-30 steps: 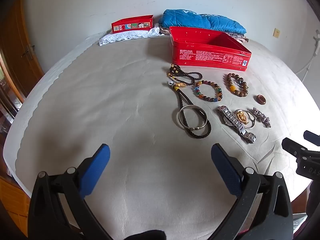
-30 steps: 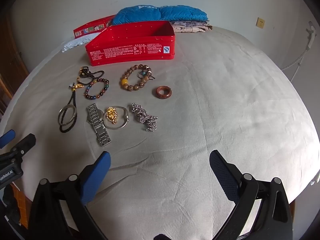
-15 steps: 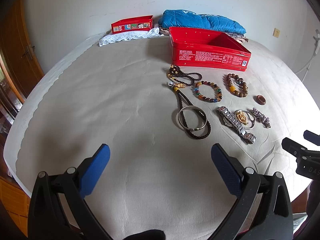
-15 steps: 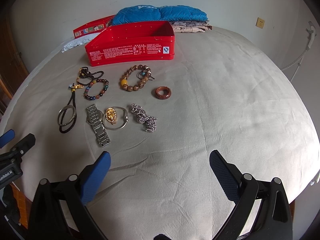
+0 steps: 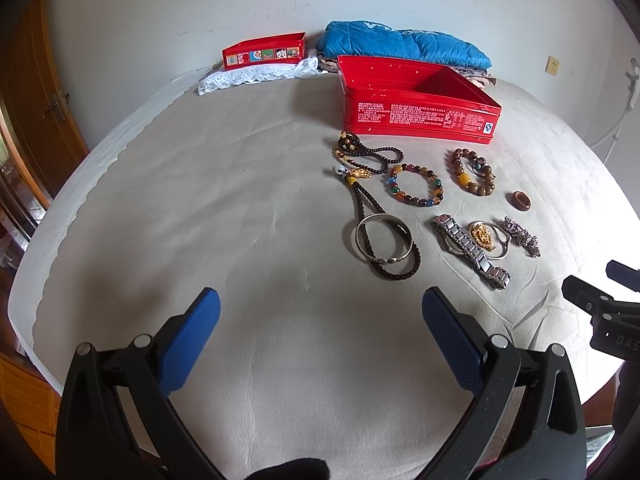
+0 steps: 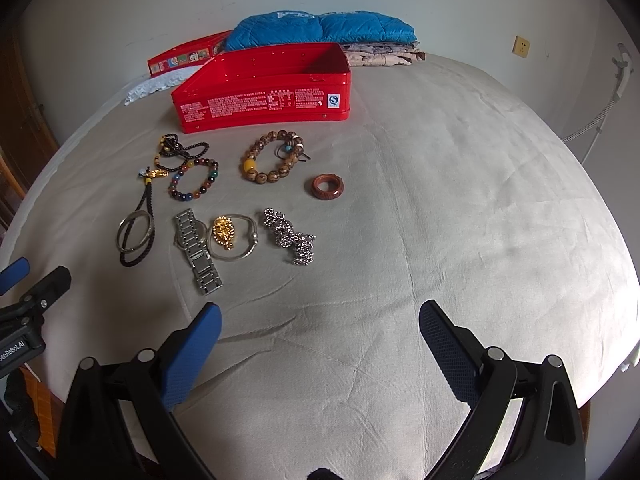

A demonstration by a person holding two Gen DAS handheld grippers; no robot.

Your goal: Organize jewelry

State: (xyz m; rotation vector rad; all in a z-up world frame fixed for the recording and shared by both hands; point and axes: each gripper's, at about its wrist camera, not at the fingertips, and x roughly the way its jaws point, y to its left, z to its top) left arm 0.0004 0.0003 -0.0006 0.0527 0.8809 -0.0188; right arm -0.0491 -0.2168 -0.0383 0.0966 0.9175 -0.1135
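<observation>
Both are held wide apart and empty above the bed [image 6: 460,184]: left hand-held gripper [image 5: 320,334], right hand-held gripper [image 6: 320,344]. Jewelry is laid out on the bed sheet just in front of the open red tin [image 6: 264,100], none inside that can be seen. Multicolour bead bracelet [image 6: 194,180] is beside wooden bead bracelet [image 6: 274,158]; brown ring [image 6: 328,187] sits to their right. Nearer row: silver bangle [image 6: 134,232] on a dark cord, metal watch [image 6: 198,250], gold pendant [image 6: 224,232], silver chain bracelet [image 6: 292,240]. Blue quilt [image 6: 316,28] is folded behind the tin.
</observation>
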